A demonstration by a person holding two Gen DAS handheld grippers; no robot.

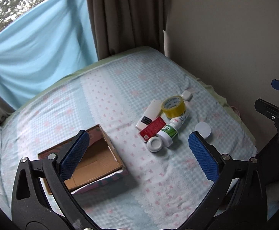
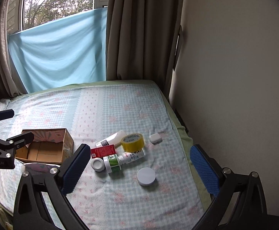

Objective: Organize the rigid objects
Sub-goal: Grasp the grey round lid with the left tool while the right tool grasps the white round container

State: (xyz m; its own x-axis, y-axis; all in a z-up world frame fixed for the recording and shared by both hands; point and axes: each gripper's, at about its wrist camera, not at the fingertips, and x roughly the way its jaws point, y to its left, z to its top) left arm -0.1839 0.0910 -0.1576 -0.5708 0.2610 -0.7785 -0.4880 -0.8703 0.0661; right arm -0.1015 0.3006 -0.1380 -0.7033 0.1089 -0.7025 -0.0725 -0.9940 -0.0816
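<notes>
Both grippers hover over the bed (image 2: 120, 103), fingers spread wide, holding nothing: left gripper (image 1: 139, 153), right gripper (image 2: 139, 169). A cardboard box (image 2: 49, 149), open-topped, sits toward the bed's left side. Rigid things cluster near the right edge: glossy tape roll (image 2: 132, 141), red carton (image 2: 103, 150), a green-labelled bottle (image 2: 113, 163) lying on its side, flat round lid (image 2: 146, 175), small white case (image 2: 155, 138). Soft checked bedding lies bare along the bed's far edge.

Left gripper (image 2: 3, 124) cut off; tape roll (image 2: 132, 142) hides bottle (image 2: 132, 155).
</notes>
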